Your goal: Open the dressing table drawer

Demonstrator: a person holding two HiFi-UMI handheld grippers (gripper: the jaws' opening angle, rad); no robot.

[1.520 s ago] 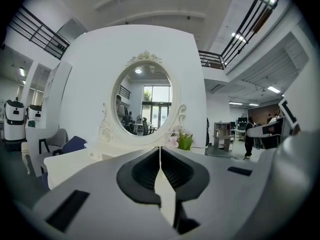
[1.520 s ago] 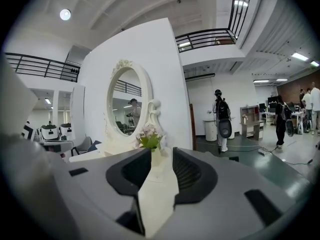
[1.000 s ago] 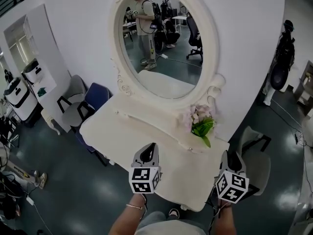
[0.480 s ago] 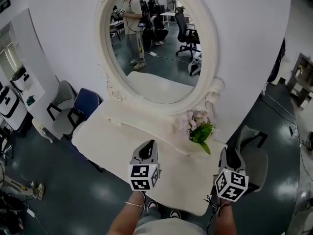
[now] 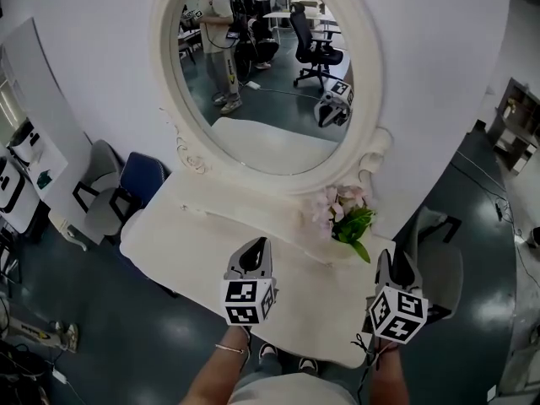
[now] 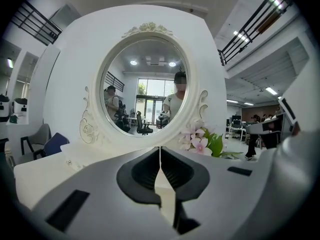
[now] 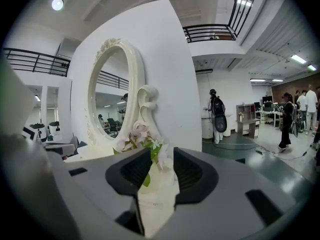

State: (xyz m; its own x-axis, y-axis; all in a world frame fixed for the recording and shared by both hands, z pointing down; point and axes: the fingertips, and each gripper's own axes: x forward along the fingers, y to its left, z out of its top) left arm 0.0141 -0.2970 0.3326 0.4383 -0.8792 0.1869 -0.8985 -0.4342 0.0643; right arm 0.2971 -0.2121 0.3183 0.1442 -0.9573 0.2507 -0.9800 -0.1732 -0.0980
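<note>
Left gripper (image 5: 256, 248) above white dressing table (image 5: 186, 239); dark glossy floor (image 5: 126, 336).

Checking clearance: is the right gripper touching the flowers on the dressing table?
Apart. The head view shows bare dressing table top between the right gripper and the flowers; its jaws stand open, holding nothing.

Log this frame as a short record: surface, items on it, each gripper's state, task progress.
surface: white dressing table
on it: oval mirror, pink flowers at its right foot
left gripper: jaws together, empty
right gripper: jaws apart, nothing between them
progress: no drawer seen pulled out
</note>
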